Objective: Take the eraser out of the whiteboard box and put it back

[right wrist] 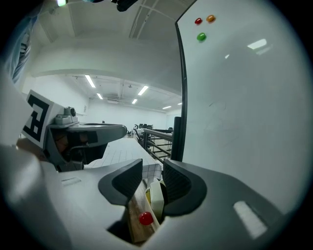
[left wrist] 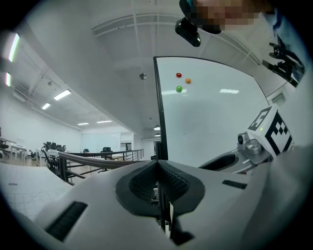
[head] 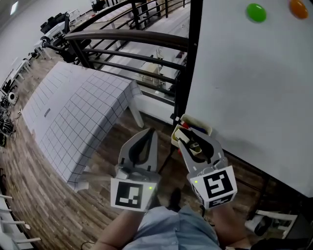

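Note:
A pale box (head: 196, 123) hangs at the whiteboard's (head: 254, 88) lower left corner and holds a red and a blue marker. My right gripper (head: 195, 143) is right over it with its jaws apart, and a dark and yellow thing shows between them. In the right gripper view the open gripper (right wrist: 152, 170) frames a pale block with a dark side (right wrist: 156, 197) and a red marker cap (right wrist: 145, 218). I cannot tell whether that block is the eraser. My left gripper (head: 149, 133) hovers left of the box, and its pads (left wrist: 168, 181) meet with nothing between them.
A table with a grid-pattern cloth (head: 78, 117) stands to the left on the wooden floor. A dark railing (head: 127, 36) runs behind it to the whiteboard's black post (head: 188, 73). Green (head: 256, 12) and orange (head: 298, 8) magnets sit high on the board.

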